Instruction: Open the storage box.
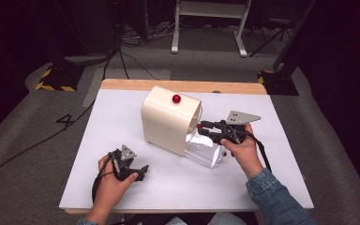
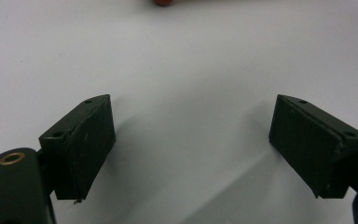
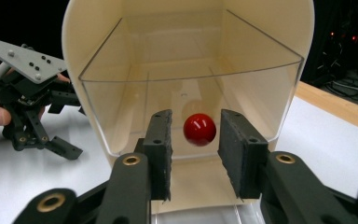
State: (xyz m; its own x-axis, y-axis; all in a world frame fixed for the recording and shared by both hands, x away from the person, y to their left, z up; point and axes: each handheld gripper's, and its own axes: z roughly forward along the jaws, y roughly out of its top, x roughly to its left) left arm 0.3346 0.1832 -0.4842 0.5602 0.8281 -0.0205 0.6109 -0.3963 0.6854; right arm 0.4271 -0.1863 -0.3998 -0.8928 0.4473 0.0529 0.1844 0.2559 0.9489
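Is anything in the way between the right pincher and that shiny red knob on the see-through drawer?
No, nothing visible blocks it. In the right gripper view the red knob sits in the gap of the right gripper, on the front of the clear drawer inside the cream box. The pads do not touch it yet.

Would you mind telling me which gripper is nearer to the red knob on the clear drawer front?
Right. The right gripper has the red knob between its jaws; the left gripper rests apart on the white table.
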